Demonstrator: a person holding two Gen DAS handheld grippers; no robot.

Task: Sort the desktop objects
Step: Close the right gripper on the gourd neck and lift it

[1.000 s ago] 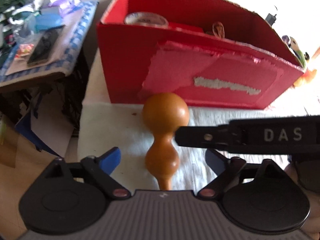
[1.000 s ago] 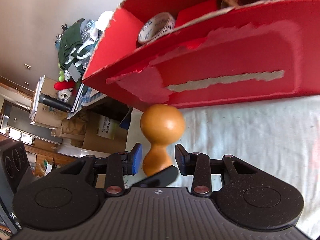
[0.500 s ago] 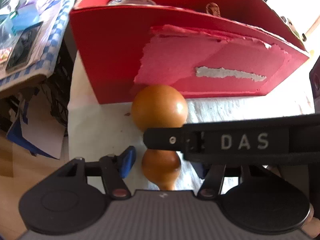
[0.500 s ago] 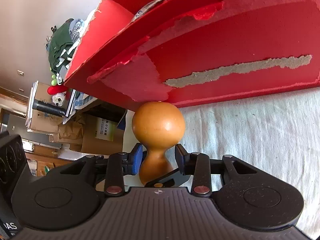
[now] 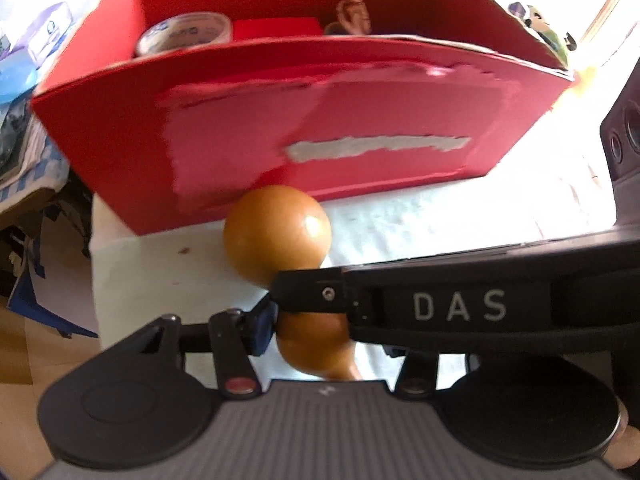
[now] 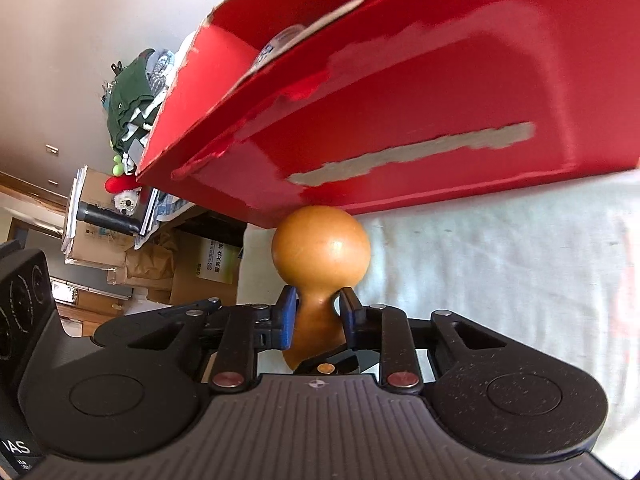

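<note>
An orange-brown wooden gourd point(image 5: 276, 232) lies with its big bulb toward the red cardboard box point(image 5: 240, 120), just in front of the box's torn front wall. My left gripper point(image 5: 316, 336) is shut on the gourd's small lower bulb; its right pad is hidden. A black finger point(image 5: 400, 304) of the right gripper, marked DAS, crosses the gourd's waist. In the right wrist view my right gripper point(image 6: 318, 314) is shut on the narrow waist of the gourd point(image 6: 320, 248), below the red box point(image 6: 440, 100).
The box holds a tape roll point(image 5: 184, 34), a small red box point(image 5: 276, 28) and a brown object point(image 5: 352, 16). A white cloth point(image 5: 440, 220) covers the table, whose left edge point(image 5: 94, 280) is near. A black speaker point(image 5: 624, 140) stands right; a cluttered side table point(image 5: 24, 60) stands left.
My left gripper's fingers have come together from wide open onto the gourd's lower bulb. The right gripper has tightened on the waist. Both views have shifted against the red box.
</note>
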